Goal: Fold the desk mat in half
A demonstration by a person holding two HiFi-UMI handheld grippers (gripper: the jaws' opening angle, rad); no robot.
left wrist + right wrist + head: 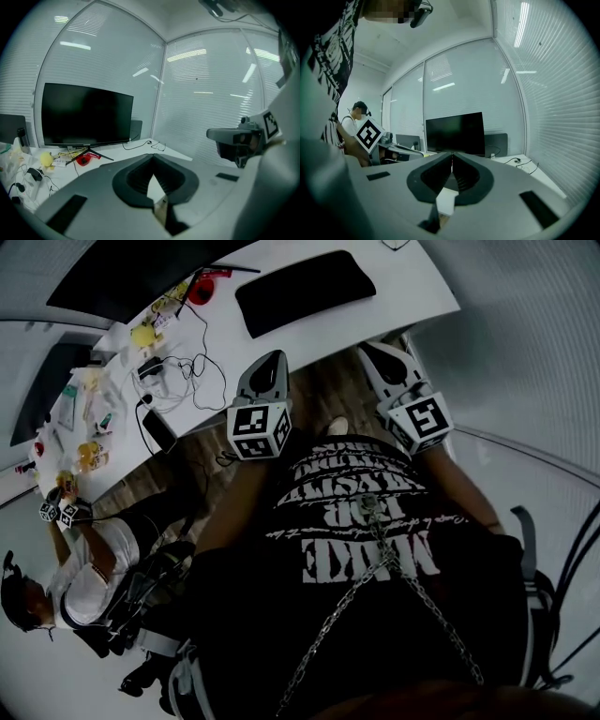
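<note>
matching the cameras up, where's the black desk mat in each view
Head view: the desk mat lies top centre, on the white desk.
Left gripper view: not in it.
Right gripper view: not in it.
Shared landmark: the black monitor, seen in all three.

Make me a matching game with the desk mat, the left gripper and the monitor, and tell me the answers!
Things:
1. desk mat
2. left gripper
3. monitor

States:
A. stands upright, screen dark
B. shut, holding nothing
C. lies flat on the white desk

Pairs: 1-C, 2-B, 3-A
</note>
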